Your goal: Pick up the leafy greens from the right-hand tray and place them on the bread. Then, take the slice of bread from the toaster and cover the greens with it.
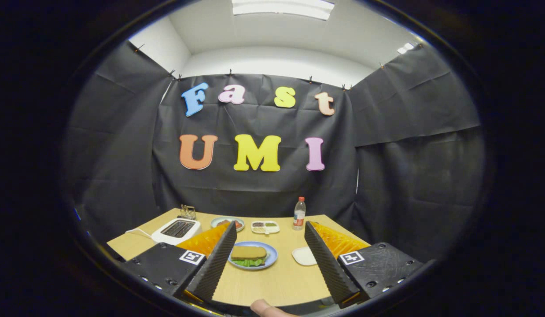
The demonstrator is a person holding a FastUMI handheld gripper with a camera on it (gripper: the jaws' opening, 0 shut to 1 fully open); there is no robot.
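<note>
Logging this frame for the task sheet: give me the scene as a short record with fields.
claw: open, holding nothing, raised above the near table edge
blue plate: between the fingers, just ahead
sandwich: bread slice lying over leafy greens on the plate
toaster: white, back left of the table
white tray: right of the plate, appears bare
bottle: upright at the table's far side
task state: appears done

Cloth-walled recording booth, wooden table.
</note>
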